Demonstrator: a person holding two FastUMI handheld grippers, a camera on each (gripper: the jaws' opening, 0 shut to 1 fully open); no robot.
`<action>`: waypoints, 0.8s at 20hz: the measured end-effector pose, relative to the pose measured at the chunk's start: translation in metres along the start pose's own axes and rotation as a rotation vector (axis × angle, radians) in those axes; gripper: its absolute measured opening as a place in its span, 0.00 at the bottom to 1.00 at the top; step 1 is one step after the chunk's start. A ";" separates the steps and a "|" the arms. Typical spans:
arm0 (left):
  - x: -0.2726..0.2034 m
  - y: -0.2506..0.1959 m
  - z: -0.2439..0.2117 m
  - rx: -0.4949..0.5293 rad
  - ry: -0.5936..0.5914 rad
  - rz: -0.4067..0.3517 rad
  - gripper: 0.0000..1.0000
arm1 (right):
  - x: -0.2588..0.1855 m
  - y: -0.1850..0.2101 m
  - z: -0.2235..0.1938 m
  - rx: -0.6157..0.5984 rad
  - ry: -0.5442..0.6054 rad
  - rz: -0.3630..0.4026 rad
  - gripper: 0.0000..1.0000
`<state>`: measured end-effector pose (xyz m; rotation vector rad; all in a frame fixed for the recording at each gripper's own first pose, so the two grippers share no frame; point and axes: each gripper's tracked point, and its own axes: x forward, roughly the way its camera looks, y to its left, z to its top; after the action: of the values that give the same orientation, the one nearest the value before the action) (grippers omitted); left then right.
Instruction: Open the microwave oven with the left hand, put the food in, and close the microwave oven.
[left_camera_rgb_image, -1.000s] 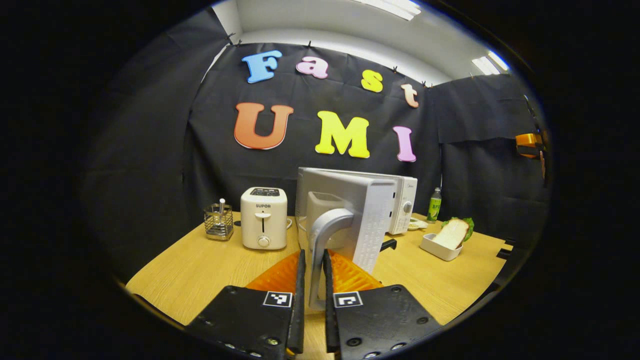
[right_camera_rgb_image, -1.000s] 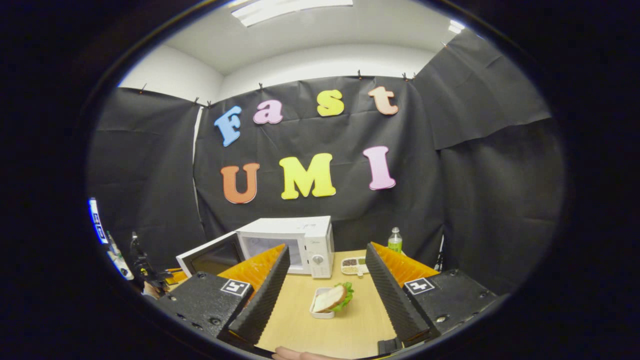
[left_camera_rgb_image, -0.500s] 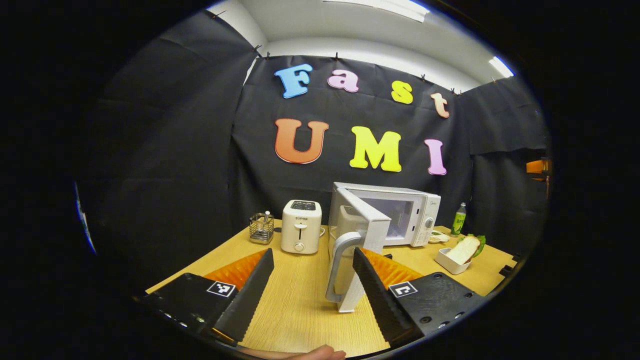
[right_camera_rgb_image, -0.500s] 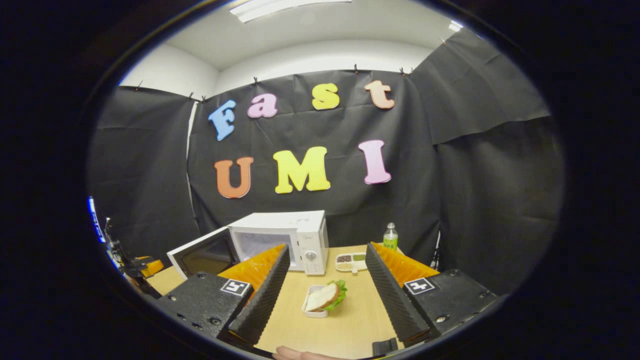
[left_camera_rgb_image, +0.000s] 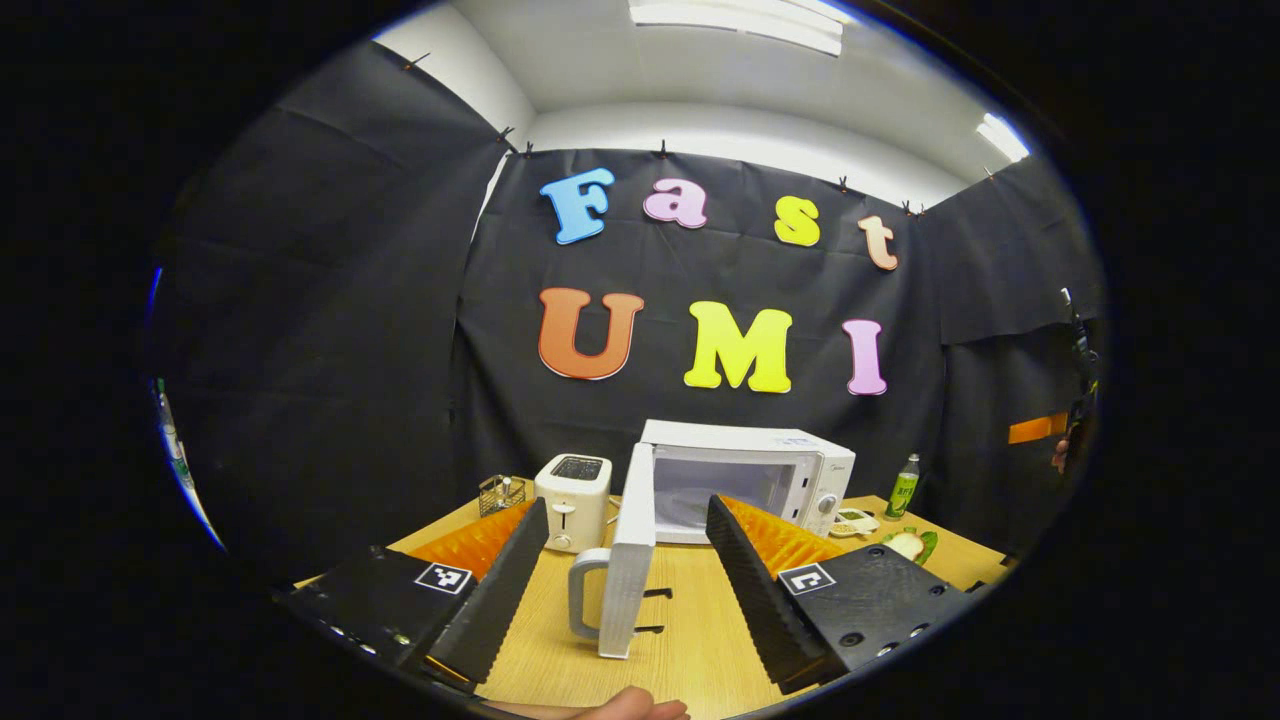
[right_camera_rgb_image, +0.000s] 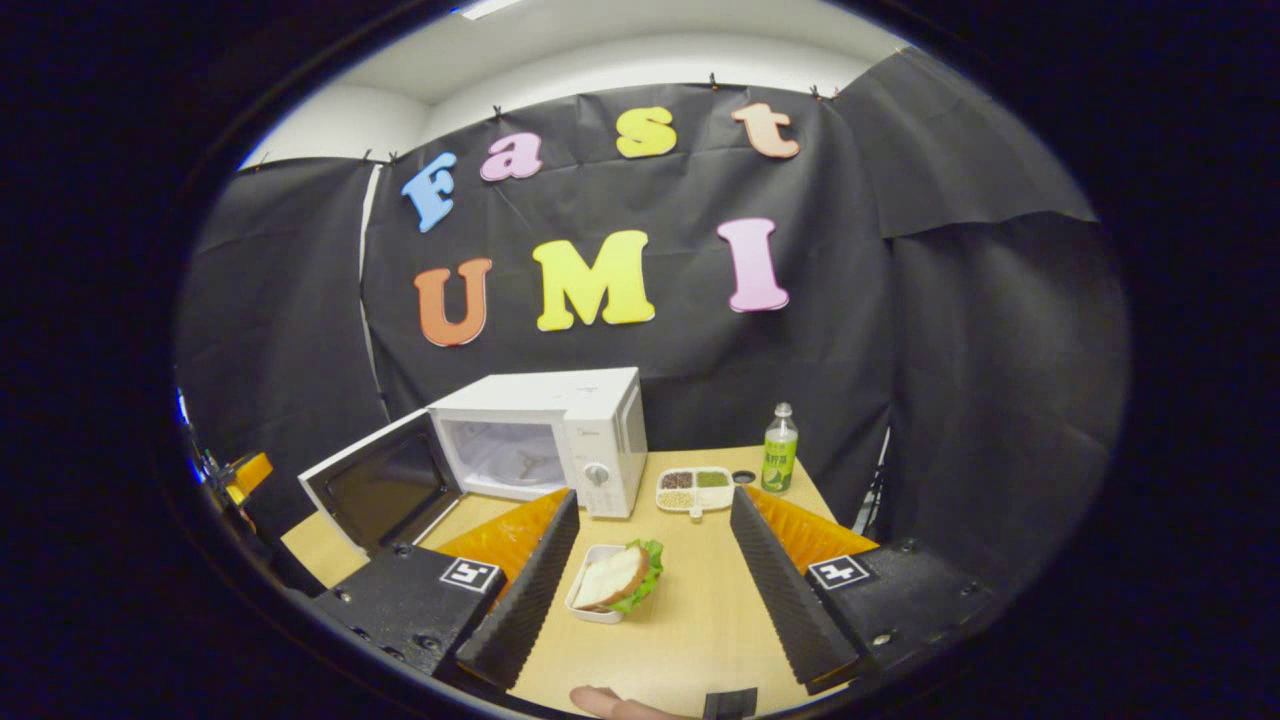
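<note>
Microwave (right_camera_rgb_image: 560, 430): rear left of the table — door (left_camera_rgb_image: 628, 560) swung wide, cavity looks empty.
Sandwich (right_camera_rgb_image: 615, 578): in a white tray (right_camera_rgb_image: 580, 612), before the oven, between the right gripper (right_camera_rgb_image: 650, 590) fingers, untouched.
Left gripper (left_camera_rgb_image: 625, 585): spread wide, empty, door handle (left_camera_rgb_image: 582, 605) between its fingers.
Right gripper: spread wide, empty.
Risk: shallow tray could tip — bread slides out.
Divided dish (right_camera_rgb_image: 696, 489): small portions.
</note>
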<state>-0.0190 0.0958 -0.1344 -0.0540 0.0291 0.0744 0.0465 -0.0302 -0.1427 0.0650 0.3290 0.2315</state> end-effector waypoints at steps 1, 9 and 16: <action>0.003 -0.007 0.007 0.014 -0.005 0.003 0.95 | 0.013 -0.006 -0.002 0.011 0.033 0.014 0.88; 0.033 -0.064 0.057 0.023 -0.100 0.007 0.83 | 0.106 -0.022 -0.054 0.158 0.409 0.235 0.87; 0.063 -0.083 0.044 0.017 -0.027 0.022 0.95 | 0.164 -0.020 -0.126 0.291 0.736 0.408 0.82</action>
<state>0.0509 0.0206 -0.0883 -0.0362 0.0034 0.0970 0.1604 -0.0074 -0.3151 0.3392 1.0860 0.6123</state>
